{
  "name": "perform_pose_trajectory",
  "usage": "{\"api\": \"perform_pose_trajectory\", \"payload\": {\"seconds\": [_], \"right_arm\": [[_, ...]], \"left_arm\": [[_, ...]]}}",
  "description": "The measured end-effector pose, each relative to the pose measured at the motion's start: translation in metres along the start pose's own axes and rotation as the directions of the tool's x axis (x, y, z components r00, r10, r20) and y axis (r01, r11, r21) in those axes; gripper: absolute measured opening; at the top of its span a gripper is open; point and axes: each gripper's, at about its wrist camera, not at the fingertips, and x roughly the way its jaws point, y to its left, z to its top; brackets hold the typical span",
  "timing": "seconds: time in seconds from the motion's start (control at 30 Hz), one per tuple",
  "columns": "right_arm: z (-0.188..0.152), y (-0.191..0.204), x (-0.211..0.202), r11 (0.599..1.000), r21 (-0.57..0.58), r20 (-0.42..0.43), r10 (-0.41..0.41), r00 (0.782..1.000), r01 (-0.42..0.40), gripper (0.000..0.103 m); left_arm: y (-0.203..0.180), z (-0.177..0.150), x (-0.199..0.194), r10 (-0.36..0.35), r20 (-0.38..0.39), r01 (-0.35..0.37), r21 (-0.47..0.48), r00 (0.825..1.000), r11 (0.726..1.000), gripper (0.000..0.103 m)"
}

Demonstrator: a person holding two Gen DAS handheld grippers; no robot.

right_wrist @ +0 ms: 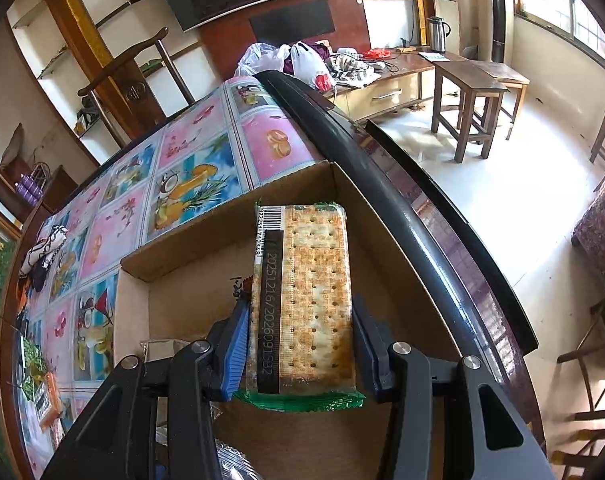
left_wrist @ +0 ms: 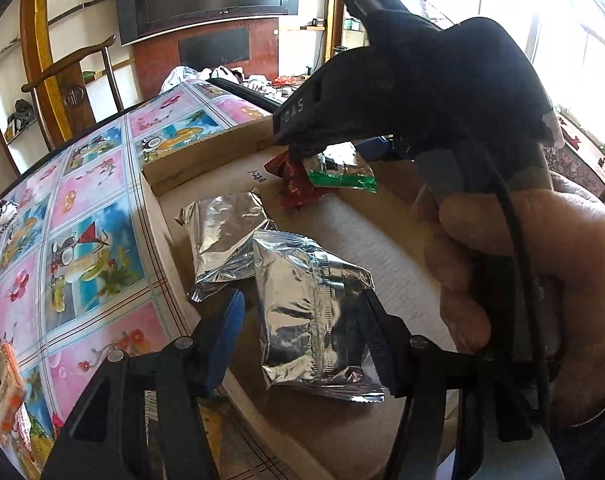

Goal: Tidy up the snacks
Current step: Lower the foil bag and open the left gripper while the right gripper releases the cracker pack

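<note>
My left gripper is shut on a silver foil packet, held just above the floor of a shallow cardboard box. A second silver packet lies in the box behind it. Farther back lies a red packet. My right gripper is shut on a green-edged cracker pack, gripping its long sides over the box's far right corner. In the left wrist view that pack's green end shows under the right gripper's black body, above the red packet.
The box sits on a table with a colourful pictured cloth. Its dark rounded edge runs right beside the box. A person's hand holds the right tool. An orange carton lies at the near left. A wooden chair and stools stand beyond.
</note>
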Motion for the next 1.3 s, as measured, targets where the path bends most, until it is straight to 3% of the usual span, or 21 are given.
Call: {"api": "perform_pose_trajectory", "payload": {"seconds": [0.37,0.6,0.9,1.07,1.3], "right_arm": [[-0.001,0.002,0.001,1.000,-0.015,-0.006,0.002,1.000,-0.002,0.052],[0.002,-0.008,-0.010,0.998,0.029,0.045,-0.060,0.997,0.059,0.055],[0.006,-0.018,-0.025,0.995,0.084,0.099,-0.053,0.994,0.045,0.055],[0.007,-0.023,-0.028,0.994,0.104,0.106,-0.040,0.993,0.029,0.055],[0.005,-0.012,-0.029,0.999,0.054,0.116,-0.011,0.993,0.005,0.055]], "left_arm": [[-0.002,-0.001,-0.002,-0.007,0.005,0.007,0.011,1.000,1.000,0.058],[-0.010,-0.003,-0.004,-0.032,0.007,0.032,0.038,0.999,0.999,0.059],[-0.015,-0.003,-0.021,-0.140,0.047,0.137,0.053,0.989,0.989,0.059],[-0.017,-0.002,-0.035,-0.115,0.109,0.108,0.065,0.987,0.992,0.063],[-0.005,0.001,-0.032,-0.074,0.100,0.073,0.022,0.992,0.997,0.064]]}}
